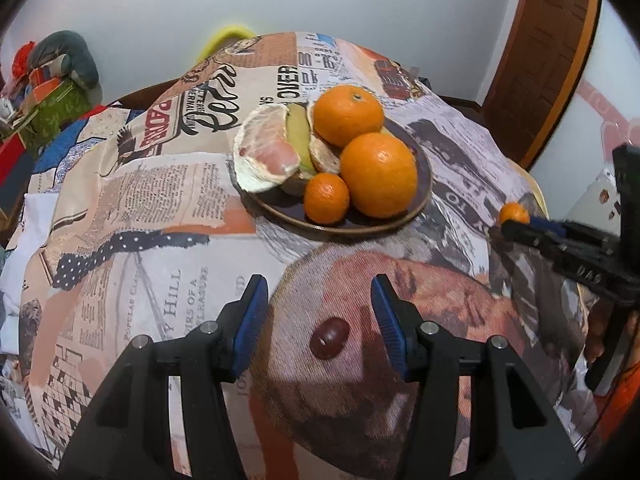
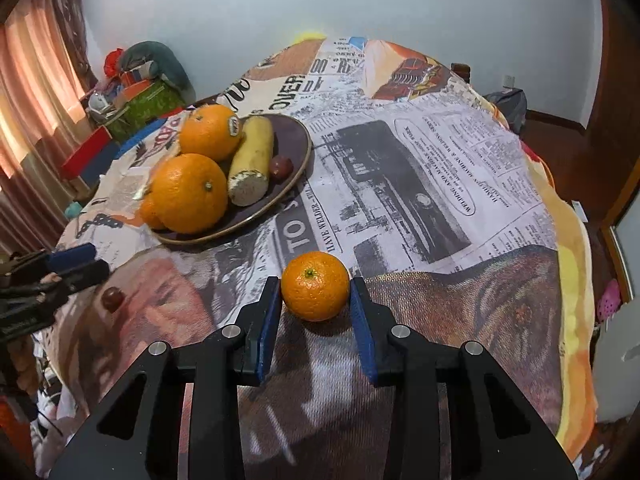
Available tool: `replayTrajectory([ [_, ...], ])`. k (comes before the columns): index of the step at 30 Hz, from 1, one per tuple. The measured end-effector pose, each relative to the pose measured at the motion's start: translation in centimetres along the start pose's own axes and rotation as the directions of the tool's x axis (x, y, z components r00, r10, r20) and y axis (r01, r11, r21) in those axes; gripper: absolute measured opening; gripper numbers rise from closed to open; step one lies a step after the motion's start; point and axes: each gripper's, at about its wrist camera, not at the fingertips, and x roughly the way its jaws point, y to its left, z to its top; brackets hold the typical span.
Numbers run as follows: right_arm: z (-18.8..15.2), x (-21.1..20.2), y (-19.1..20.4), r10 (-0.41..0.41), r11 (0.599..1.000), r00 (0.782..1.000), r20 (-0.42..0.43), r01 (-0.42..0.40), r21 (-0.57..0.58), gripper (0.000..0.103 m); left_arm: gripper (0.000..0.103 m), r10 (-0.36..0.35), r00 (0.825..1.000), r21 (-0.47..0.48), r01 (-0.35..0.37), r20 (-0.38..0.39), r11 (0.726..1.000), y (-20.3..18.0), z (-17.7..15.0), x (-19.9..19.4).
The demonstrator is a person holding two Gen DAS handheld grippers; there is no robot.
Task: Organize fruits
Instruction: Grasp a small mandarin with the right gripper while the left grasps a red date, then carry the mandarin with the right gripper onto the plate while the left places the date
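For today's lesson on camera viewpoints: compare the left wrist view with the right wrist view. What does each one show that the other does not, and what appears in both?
Only the left wrist view shows the peeled pomelo on the plate, with its pale segments exposed.

Only the right wrist view shows the sticker on the far orange, a dark grape on the plate, and the pink curtain.

Both show the plate of oranges, the loose grape on the tablecloth between the open left gripper fingers, and the small mandarin framed by the right gripper.
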Motion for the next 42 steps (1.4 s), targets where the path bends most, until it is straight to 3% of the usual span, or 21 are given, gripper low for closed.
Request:
replayTrajectory([
  [4, -0.1, -1.4, 0.3, 0.002, 1.0, 1.0, 0.021, -0.002, -0.016, 0.031, 0.053, -0.017, 0.999, -0.001, 0.017, -0.031, 1.0, -0.2, -1.0, 0.4],
  [13, -0.7, -1.7, 0.8, -0.009, 0.999, 1.0, 0.014, 0.009, -0.046, 0.031, 0.03, -0.013, 0.998, 0.005, 0.014, -0.066, 1.0, -0.1, -2.4, 1.2],
  [15, -0.8, -1.7, 1.0, -0.008, 0.999, 1.0, 0.012, 0.009, -0.051, 0.031, 0.02, -0.023, 0.998, -0.003, 0.023, -0.064, 1.0, 0.1, -2.4, 1.1],
  [25, -0.1, -1.3, 1.9, 0.013, 0.998, 1.0, 0.02, -0.012, -0.059, 0.031, 0.018, -0.037, 0.999, -0.007, 0.036, -0.034, 0.999, 0.6, -1.5, -0.1],
  [42, 5.6, 0.1, 4.1, 0.066, 0.994, 0.989, 0.129, -0.053, -0.099, 0.031, 0.018, -0.046, 0.99, 0.013, 0.044, 0.13, 0.999, 1.0, 6.9, -0.5],
])
